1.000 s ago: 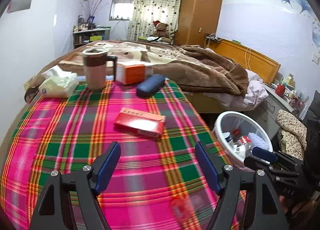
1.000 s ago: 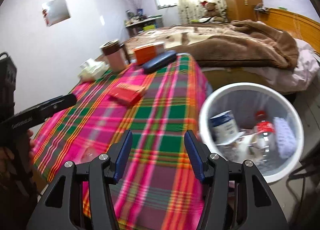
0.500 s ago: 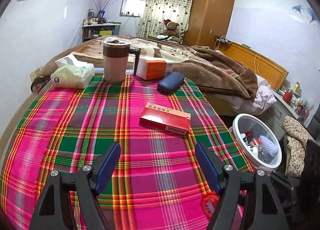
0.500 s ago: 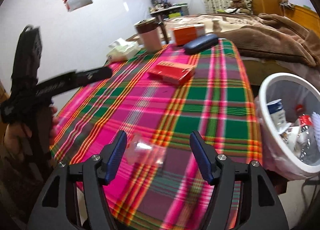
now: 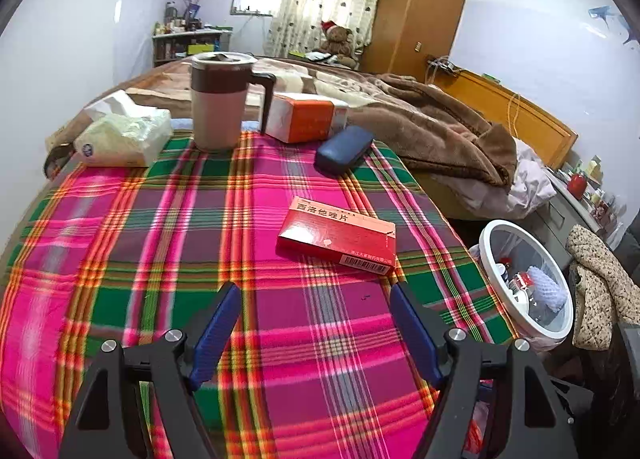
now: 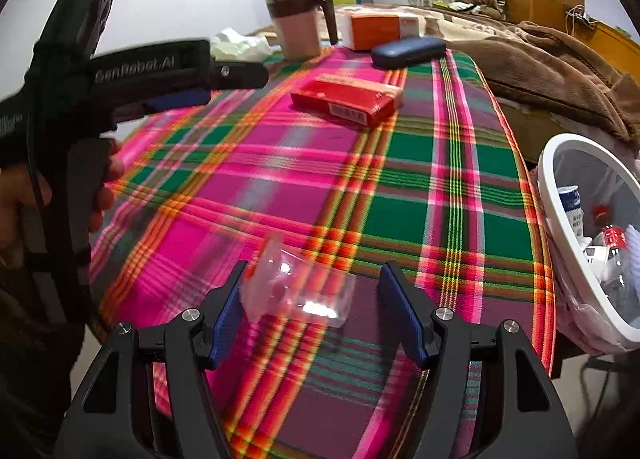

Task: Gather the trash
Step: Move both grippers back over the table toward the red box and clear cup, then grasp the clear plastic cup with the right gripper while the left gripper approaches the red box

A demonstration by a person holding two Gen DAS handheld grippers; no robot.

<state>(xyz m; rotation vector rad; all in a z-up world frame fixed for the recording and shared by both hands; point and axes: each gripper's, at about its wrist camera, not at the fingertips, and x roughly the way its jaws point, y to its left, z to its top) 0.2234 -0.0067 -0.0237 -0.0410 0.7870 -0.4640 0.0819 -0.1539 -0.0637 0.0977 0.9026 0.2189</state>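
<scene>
Hand (image 6: pixel 24 195): far left in the right wrist view, wrapped round the left tool's black grip
Left gripper (image 5: pixel 316 299): fingers spread, nothing between them, above bare cloth just near of the red box
Tissues (image 5: pixel 120 135): far left corner of the table
Mug (image 5: pixel 220 99): upright, right of the tissues, handle to the right
Orange box (image 5: pixel 308 117): far edge, just right of the mug
Case (image 5: pixel 344 149): dark blue, near and right of the orange box
Red box (image 5: pixel 338 235): flat on the cloth (image 5: pixel 160 219), mid-table
Plastic cup (image 6: pixel 300 287): clear, on its side at the near edge, mouth to the left, blurred
Right gripper (image 6: pixel 314 289): fingers wide apart on either side of the cup; the left pad looks close to the rim, contact unclear, the right pad stands clear
Bin (image 6: pixel 548 179): white, off the table's right edge, bottle and scraps inside
Bed (image 5: pixel 440 127): far right, brown blanket heaped on it
</scene>
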